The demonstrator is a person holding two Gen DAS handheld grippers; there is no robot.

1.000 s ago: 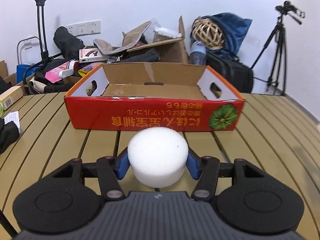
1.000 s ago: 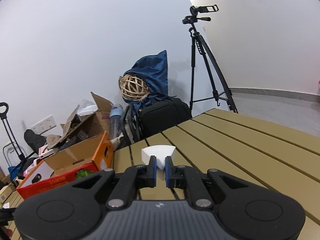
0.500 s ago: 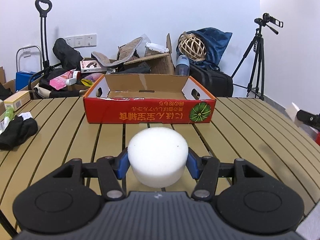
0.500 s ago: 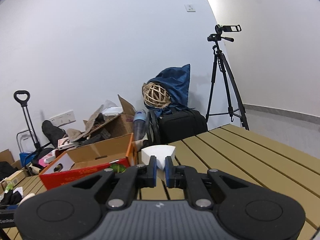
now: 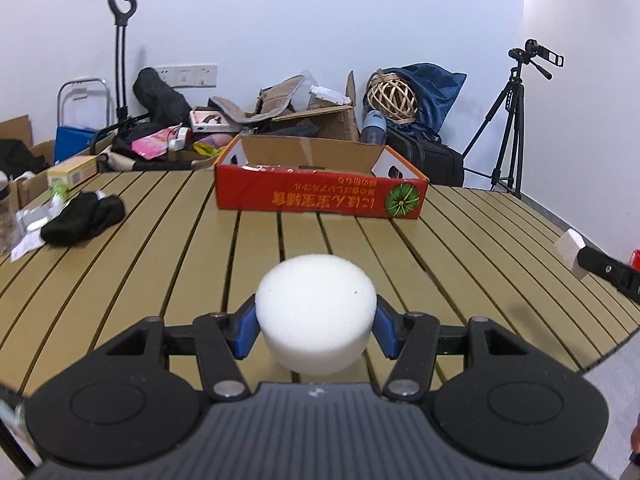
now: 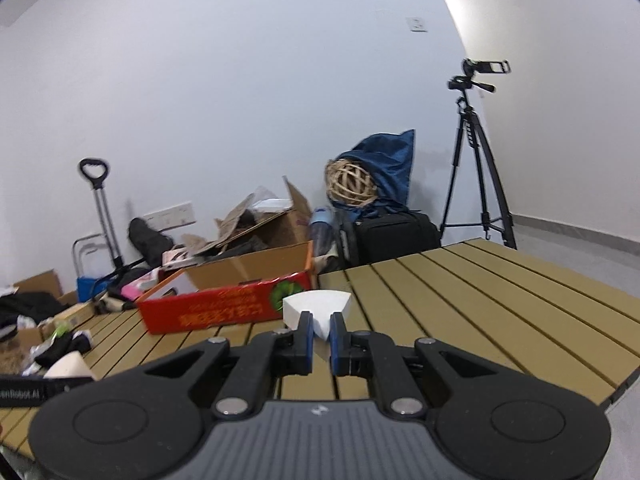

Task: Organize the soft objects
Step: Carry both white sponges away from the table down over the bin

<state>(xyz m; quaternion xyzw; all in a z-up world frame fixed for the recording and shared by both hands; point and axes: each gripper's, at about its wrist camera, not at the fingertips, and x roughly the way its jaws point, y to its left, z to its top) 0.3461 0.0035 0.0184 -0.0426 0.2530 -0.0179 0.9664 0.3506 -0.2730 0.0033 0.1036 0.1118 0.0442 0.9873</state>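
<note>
both sets of fingers are gripping: left gripper (image 5: 316, 320) is approx half open round the white foam puck (image 5: 316, 304), right gripper (image 6: 320, 338) nearly closed on the foam wedge (image 6: 316, 308), both above the table (image 5: 460, 240), w/ the red box (image 5: 320, 196) ahead, so a squashed wedge tip could slip

Each camera sat just behind its own gripper and looked forward along the fingers, low over the slatted table (image 5: 160, 240). The left view faced the red box (image 5: 320, 196) straight; the right view saw it (image 6: 224, 312) from the right. Both shared the tripod (image 5: 512, 120) (image 6: 476, 168).
</note>
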